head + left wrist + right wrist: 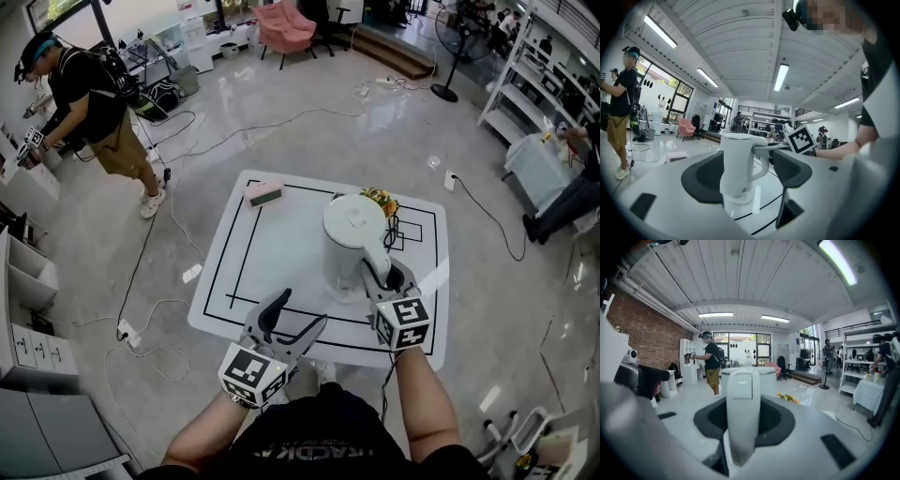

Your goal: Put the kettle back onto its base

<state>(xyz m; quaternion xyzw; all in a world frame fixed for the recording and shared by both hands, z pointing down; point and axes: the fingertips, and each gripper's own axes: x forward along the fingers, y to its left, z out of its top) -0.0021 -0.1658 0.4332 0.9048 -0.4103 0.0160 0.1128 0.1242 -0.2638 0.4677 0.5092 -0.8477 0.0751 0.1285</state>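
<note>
White counter (281, 253), black-lined, carries all items. Nearest the person, the left gripper (302, 309) hangs over the near edge. Its fingers (705, 180) are spread with nothing between them. The kettle (352, 239) stands beyond their tips, apart from them. Judged idle: it stands clear so as not to foul the placement, yet near enough to steady the body if needed.

The right gripper (391, 279) is just beyond, its fingers (780, 420) pinching the handle (743, 413) from both sides. The handle runs upright through the grip, which holds the kettle plumb and its underside level for seating.

The kettle is upright near mid-counter. In the left gripper view its foot sits directly over the round white base (737, 205). Whether it is fully seated or a hair above cannot be told. Judgement: the task is at or very near its last step, with seating to be confirmed and the handle let go. Risk: a release while off-centre would leave it rocking on the base.

Behind the kettle, a black cable (394, 230) coils beside a yellow-green item (380, 198), unidentified. The far left corner holds a pink-and-green sponge (264, 194), well apart.
</note>
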